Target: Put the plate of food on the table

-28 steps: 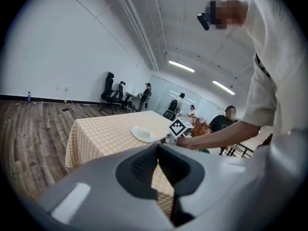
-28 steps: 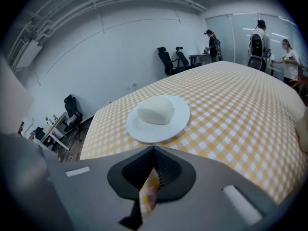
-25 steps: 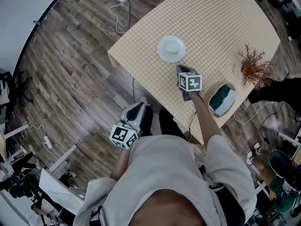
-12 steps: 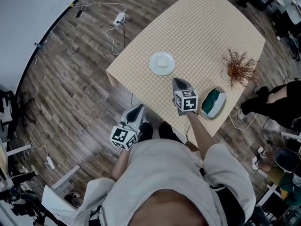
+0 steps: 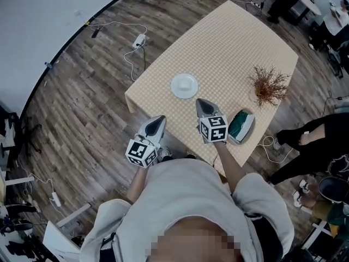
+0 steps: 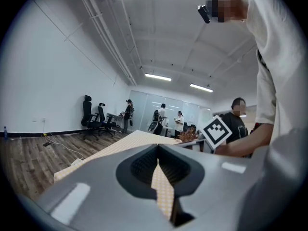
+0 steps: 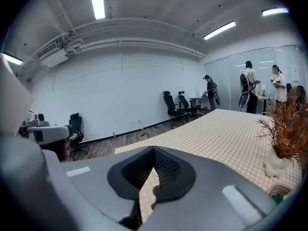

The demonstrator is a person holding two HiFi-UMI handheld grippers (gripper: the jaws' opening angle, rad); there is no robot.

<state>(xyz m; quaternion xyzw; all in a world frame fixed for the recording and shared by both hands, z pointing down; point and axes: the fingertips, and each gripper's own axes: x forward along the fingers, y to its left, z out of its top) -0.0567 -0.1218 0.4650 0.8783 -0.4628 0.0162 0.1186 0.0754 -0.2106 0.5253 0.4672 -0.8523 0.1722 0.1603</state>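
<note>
A white plate (image 5: 184, 85) with pale food lies near the front left corner of the yellow checked table (image 5: 240, 37). My right gripper (image 5: 200, 102) hangs above the table's near edge, just in front of the plate and clear of it, shut and empty. My left gripper (image 5: 158, 119) is held over the floor beside the table's corner, also shut and empty. In the right gripper view the shut jaws (image 7: 154, 153) point across the table (image 7: 226, 129) and hide the plate. In the left gripper view the jaws (image 6: 158, 150) meet in front of the table (image 6: 130, 138).
A dried plant in a vase (image 5: 267, 85) and a green and white object (image 5: 240, 125) sit at the table's right side. Cables and a power strip (image 5: 139, 40) lie on the wooden floor. A person in black (image 5: 322, 135) stands at right; office chairs (image 7: 173, 107) line the far wall.
Both grippers have risen and the table looks smaller and farther. The right gripper has drawn back from the plate toward the table's near edge. The plate has not moved.
</note>
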